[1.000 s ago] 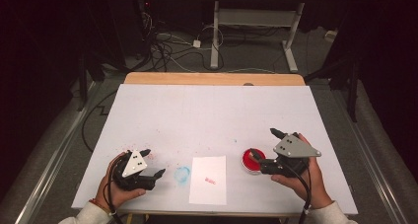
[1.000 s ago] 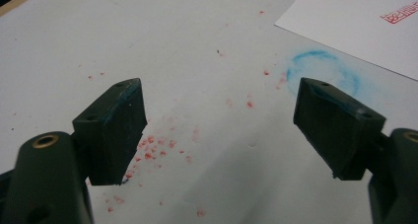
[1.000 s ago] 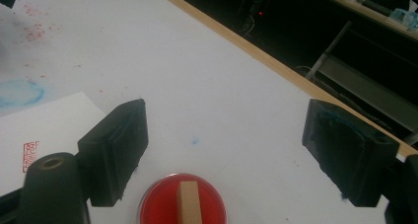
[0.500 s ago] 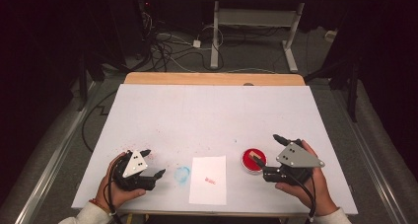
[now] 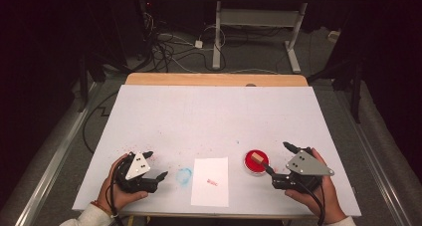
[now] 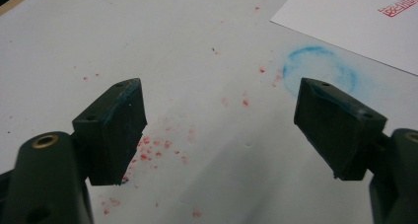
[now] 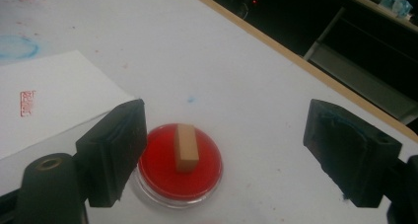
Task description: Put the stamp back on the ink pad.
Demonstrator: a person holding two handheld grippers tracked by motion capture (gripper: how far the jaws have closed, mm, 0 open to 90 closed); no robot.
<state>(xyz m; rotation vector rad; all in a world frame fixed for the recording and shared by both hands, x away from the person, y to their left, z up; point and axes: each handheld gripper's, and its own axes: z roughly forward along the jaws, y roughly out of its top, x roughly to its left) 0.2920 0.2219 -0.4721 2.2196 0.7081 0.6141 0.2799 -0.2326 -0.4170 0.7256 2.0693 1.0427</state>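
We hold our right gripper (image 5: pixel 278 159) near the table's front right corner, its jaws spread wide and grasping nothing; in the right gripper view the two black jaws (image 7: pixel 222 155) stand well apart on either side of the red ink pad (image 7: pixel 180 167). The pad is a round, shallow dish, and a small wooden stamp block (image 7: pixel 186 147) stands upright in the middle of it, touching neither jaw. From above we see the same pad (image 5: pixel 256 162) just to the left of our right gripper, with the block (image 5: pixel 257 158) sitting on it. To the pad's left lies a white sheet of paper (image 5: pixel 211 181) bearing a small red stamp mark (image 5: pixel 212 181) near its centre. Our left gripper (image 5: pixel 155 165) rests low near the front left of the white table (image 5: pixel 214 116), likewise released, its jaws (image 6: pixel 217 130) wide apart over bare tabletop speckled with red ink flecks (image 6: pixel 153 145). A faint blue ring stain (image 6: pixel 320 76) lies on the table between that gripper and the paper's edge.
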